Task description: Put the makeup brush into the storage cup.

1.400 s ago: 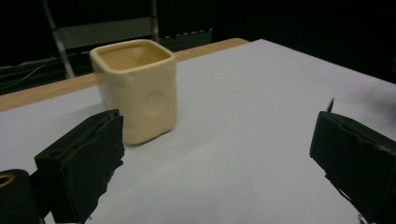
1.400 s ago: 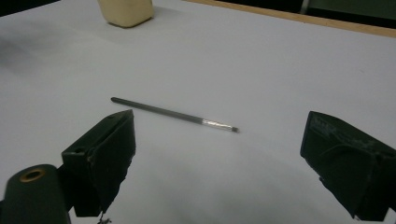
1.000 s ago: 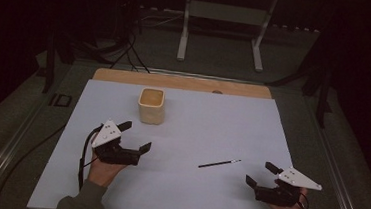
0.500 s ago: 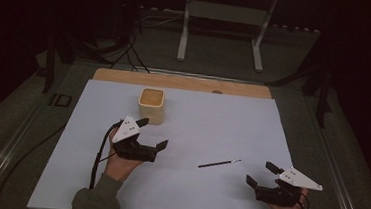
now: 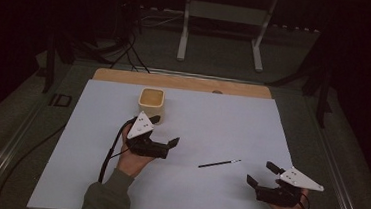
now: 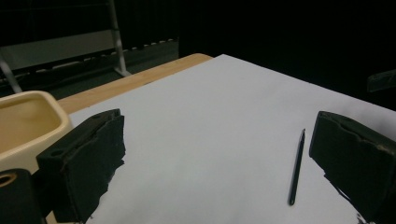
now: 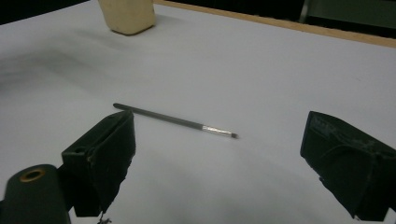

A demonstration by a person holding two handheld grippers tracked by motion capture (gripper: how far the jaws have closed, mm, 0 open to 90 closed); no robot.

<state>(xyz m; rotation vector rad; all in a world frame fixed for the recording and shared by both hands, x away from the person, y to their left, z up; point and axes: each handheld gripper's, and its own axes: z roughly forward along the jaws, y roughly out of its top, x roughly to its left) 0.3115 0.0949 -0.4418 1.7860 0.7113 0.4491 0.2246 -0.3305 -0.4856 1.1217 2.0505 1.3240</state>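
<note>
A thin black brush with a silver ferrule lies flat on the white sheet, right of centre. A cream square cup stands upright toward the back, left of centre. My left gripper hovers open just in front of the cup, its jaws pointing right toward the brush. In the left gripper view the brush lies near the right jaw and the cup sits at the left. My right gripper is open near the front right, a short way from the brush, which lies ahead between its jaws.
A wooden board edge runs along the far side of the sheet. Behind the table stands a metal frame, with cables on the floor. Dark surroundings on all sides.
My left gripper has moved forward and to the right, from the front left to just in front of the cup. The right gripper, brush and cup have stayed put.
</note>
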